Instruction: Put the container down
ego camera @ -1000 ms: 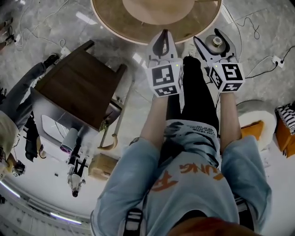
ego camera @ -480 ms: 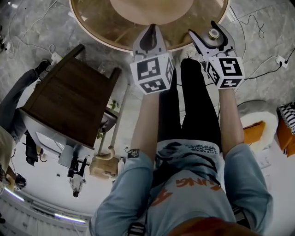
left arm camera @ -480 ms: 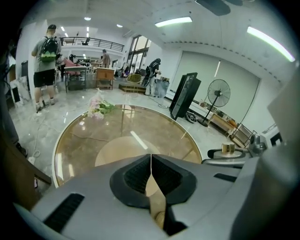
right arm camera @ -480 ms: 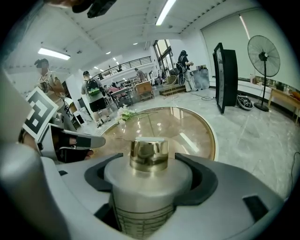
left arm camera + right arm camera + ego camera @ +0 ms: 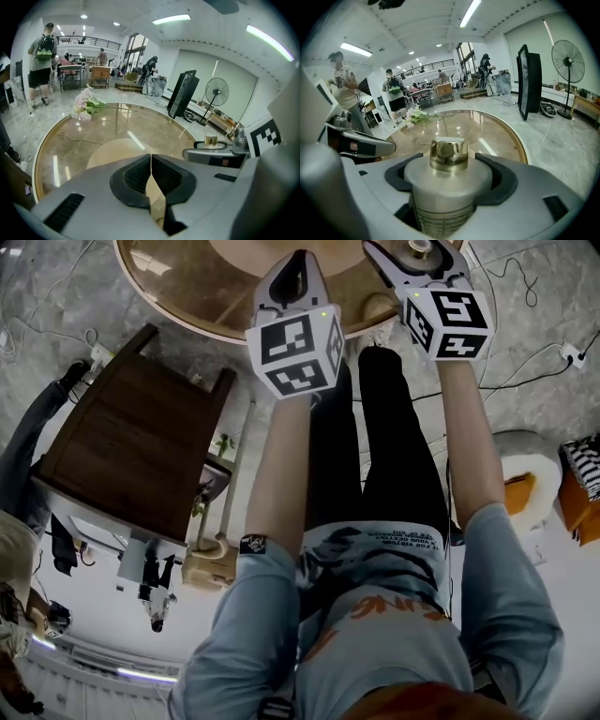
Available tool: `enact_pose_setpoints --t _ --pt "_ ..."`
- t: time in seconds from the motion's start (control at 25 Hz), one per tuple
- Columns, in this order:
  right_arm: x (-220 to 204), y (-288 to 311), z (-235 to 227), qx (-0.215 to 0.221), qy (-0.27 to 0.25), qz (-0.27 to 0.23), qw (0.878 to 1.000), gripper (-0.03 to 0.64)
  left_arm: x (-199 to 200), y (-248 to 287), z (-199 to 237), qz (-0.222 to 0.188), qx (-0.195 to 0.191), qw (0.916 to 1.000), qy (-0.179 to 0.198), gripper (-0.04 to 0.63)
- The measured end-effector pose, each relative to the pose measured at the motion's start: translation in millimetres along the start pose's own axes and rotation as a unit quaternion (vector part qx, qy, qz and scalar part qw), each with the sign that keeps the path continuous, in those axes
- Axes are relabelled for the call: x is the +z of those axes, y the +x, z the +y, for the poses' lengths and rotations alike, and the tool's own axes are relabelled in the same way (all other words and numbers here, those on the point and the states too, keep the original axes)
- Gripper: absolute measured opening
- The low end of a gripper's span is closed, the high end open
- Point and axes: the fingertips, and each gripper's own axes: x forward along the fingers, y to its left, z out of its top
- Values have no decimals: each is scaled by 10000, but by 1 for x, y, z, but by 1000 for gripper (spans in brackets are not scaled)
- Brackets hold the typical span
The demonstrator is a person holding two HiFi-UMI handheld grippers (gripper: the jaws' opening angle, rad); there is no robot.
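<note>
Both moved farther over table: right tool clamps container, left tool closed, empty.

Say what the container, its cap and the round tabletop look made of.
Container: looks like frosted, matte pale plastic or glass; dull surface, faint grid lines. Cap: shiny gold, metal or metallised plastic; mirror-like reflections. Tabletop: glossy brown glass or polished stone; sharp light streaks.

The head view looked steeply down from above the person, the round table across the frame's top. Each gripper view rode close behind its jaws, facing level across that table; the container filled the right one's lower centre. Both shared the flowers, left of centre.
</note>
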Motion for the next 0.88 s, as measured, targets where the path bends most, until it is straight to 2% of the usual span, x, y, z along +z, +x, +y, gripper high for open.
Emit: enact_pose_setpoints --t 0.36,0.56,0.88 --pt "33 53 -6 83 -588 -166 9981 359 28 32 1 -128 -7 9999 56 32" --pt "45 75 -8 197 -728 -150 9970 359 28 43 7 -123 153 9996 -199 32" --pt "54 84 0 443 -1232 -401 9906 362 27 43 12 -119 271 9990 -324 32"
